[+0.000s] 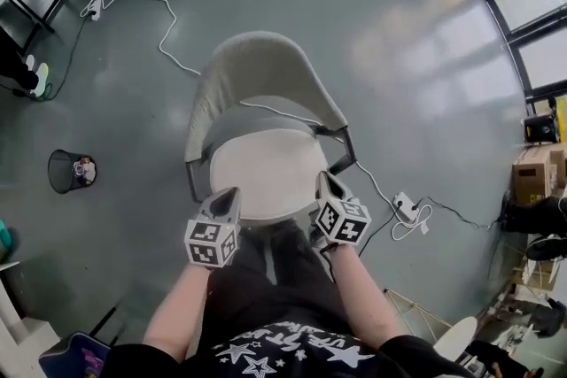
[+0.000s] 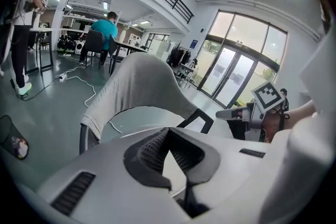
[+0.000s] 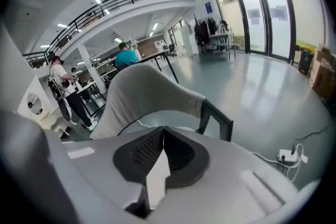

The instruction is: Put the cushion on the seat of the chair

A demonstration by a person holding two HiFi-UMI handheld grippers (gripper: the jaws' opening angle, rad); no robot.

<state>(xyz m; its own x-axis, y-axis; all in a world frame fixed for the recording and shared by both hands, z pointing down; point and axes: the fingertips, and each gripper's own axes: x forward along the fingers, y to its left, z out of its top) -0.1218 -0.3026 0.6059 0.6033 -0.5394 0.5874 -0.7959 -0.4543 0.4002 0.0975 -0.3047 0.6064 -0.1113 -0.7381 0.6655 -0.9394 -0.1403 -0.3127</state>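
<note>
cushion (image 1: 268,174) on chair (image 1: 257,71) seat | likely soft, light; you pinch its front edge | left hand-held gripper (image 1: 229,197), right hand-held gripper (image 1: 326,183) closed, empty

Nothing here reads clearly: the white lettering on the person's black shirt (image 1: 292,348) is garbled, and the blue wall sign (image 3: 208,7) is too small.

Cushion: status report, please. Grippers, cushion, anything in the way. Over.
Left gripper shut, empty. Right gripper shut, empty. Cushion lying on chair seat, held by neither. Nothing in the way.
</note>
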